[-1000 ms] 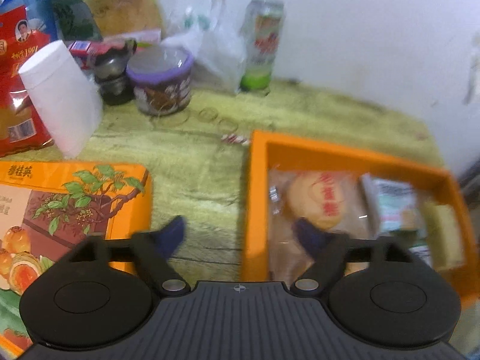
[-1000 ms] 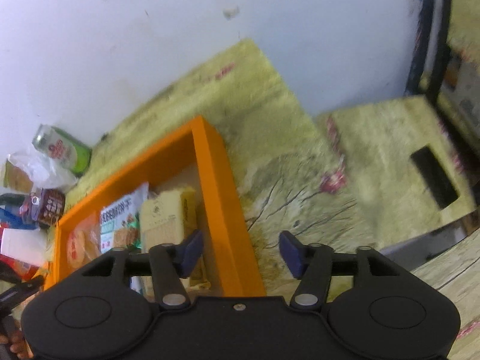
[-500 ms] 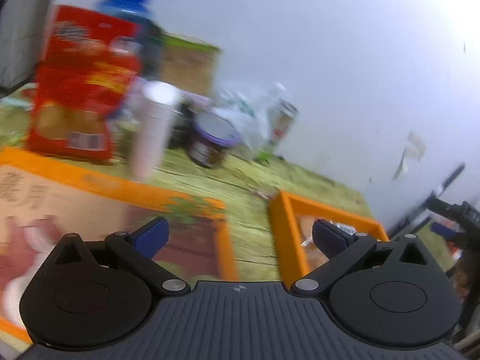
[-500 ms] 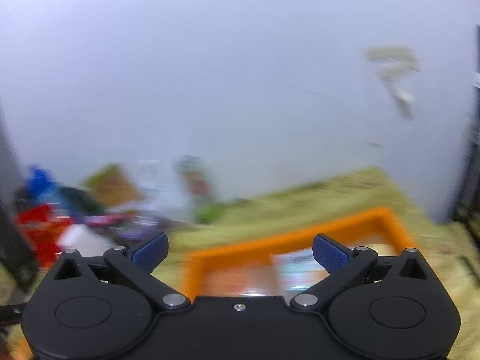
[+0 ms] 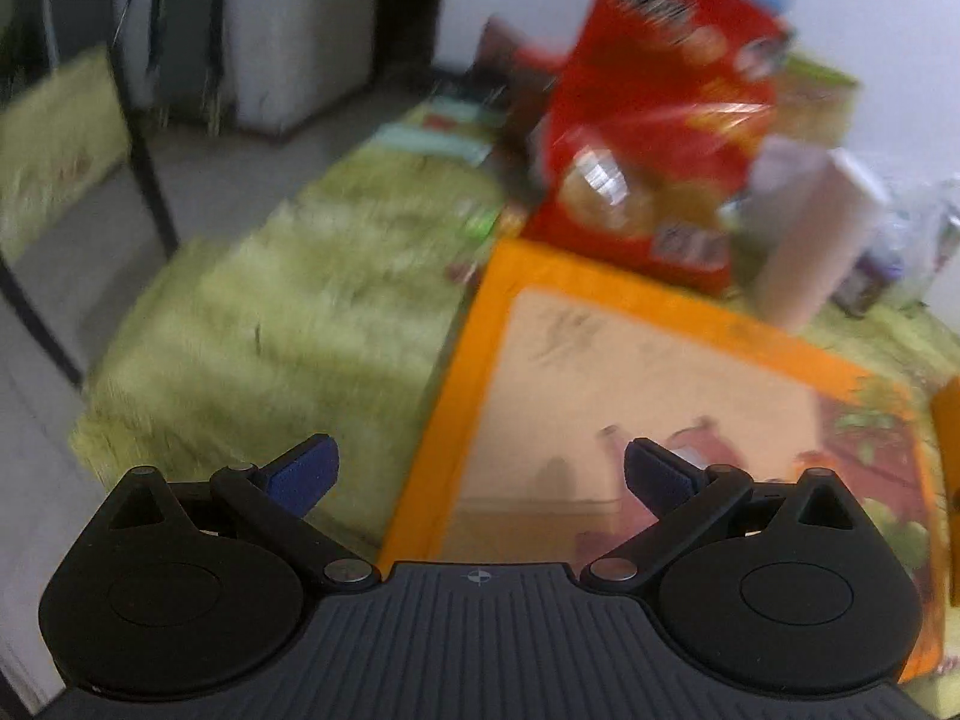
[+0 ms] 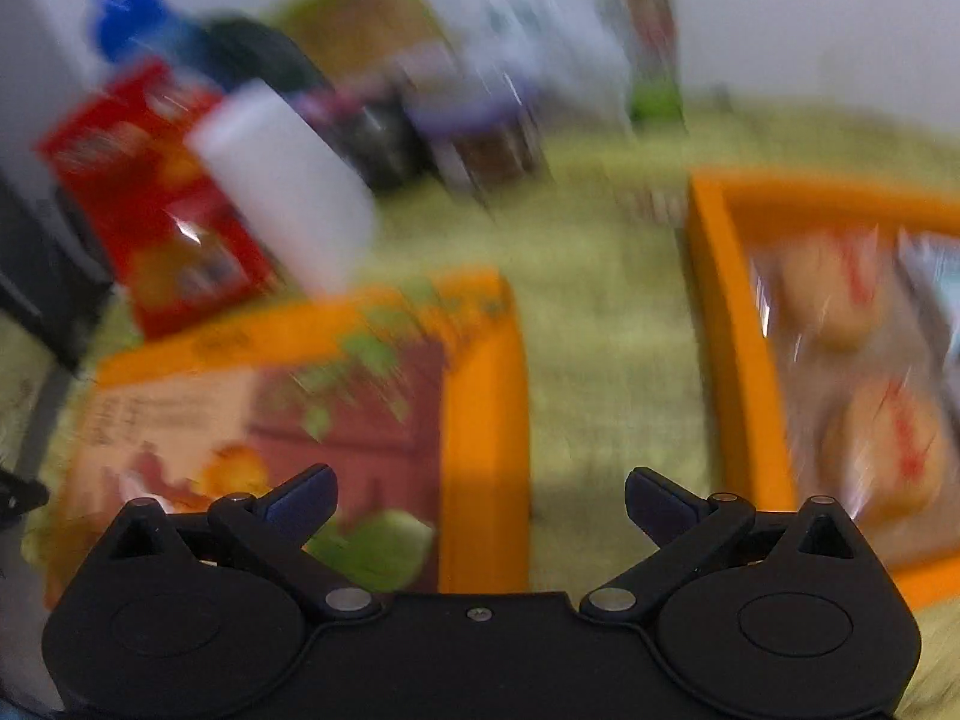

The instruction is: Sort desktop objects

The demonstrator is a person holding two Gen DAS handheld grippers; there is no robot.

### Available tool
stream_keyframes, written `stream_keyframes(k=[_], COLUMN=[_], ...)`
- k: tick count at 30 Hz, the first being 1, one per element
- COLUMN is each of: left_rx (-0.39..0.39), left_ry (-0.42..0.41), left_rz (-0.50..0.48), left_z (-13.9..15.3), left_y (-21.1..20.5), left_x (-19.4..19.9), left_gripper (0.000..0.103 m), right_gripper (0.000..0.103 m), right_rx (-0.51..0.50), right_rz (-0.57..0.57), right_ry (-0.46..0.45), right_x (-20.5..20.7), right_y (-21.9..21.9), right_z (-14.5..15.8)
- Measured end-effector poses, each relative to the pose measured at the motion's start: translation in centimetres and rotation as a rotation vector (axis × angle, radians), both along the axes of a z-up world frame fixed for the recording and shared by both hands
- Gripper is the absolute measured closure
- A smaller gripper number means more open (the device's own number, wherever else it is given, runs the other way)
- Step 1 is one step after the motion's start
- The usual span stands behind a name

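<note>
Both views are blurred by motion. My left gripper (image 5: 480, 474) is open and empty above the left edge of the flat orange box lid (image 5: 660, 420). My right gripper (image 6: 480, 498) is open wide and empty, over the lid's right edge (image 6: 480, 396) and the strip of green cloth beside it. The open orange box (image 6: 738, 330) lies to its right, with wrapped pastries (image 6: 840, 294) inside. A red snack bag (image 5: 654, 120) and a white paper cup (image 5: 810, 234) stand behind the lid.
The table wears a green patterned cloth (image 5: 270, 312); its left edge drops to a grey floor with a chair (image 5: 66, 138). Along the back wall stand a blue-capped bottle (image 6: 126, 24), a purple-lidded tub (image 6: 486, 138) and a green can (image 6: 654, 60).
Both grippers have swung left across the table: the left from the orange box to the lid's left edge, the right from the box's right wall to the lid. Both sets of jaws have spread wider.
</note>
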State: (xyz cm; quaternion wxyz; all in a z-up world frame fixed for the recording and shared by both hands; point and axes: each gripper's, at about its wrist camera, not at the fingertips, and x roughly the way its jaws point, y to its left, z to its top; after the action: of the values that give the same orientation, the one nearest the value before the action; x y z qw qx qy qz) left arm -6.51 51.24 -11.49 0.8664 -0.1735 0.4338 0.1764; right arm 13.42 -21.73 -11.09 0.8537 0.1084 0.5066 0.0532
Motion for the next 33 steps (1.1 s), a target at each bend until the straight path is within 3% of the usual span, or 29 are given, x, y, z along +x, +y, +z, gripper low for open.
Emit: stream_keyframes(k=[3,7,13,23,33], left_rx=[-0.069,-0.111,-0.129,-0.159,-0.194], left_ry=[0.038,0.057,0.089,0.182,0.241], left_rz=[-0.019,-0.083,-0.169,-0.315,-0.363], left_z=[-1.6,-2.7,-2.6,-2.2,-2.1], left_y=[0.4,-0.3,-0.9,-1.7,-1.9], left_x=[0.4,-0.2,-2.1,-5.8,-7.5], left_gripper=[0.001,0.000,0.000,0.000,0.000], right_gripper=[0.000,0.000,0.000,0.000,0.000], right_rx=[0.073,0.222,0.116,0.099,0.090], right_rz=[-0.059,-0.039,0.064,0.126,0.128], right_ry=[0.134,0.238,0.246,0.339,0.354], right_x=[0.6,-0.8,-3.1,-5.4,-7.0], right_y=[-1.3,-2.7,-3.5,-3.2,-0.8], right_z=[-1.9,-3.2,-2.8,-3.9,-4.6])
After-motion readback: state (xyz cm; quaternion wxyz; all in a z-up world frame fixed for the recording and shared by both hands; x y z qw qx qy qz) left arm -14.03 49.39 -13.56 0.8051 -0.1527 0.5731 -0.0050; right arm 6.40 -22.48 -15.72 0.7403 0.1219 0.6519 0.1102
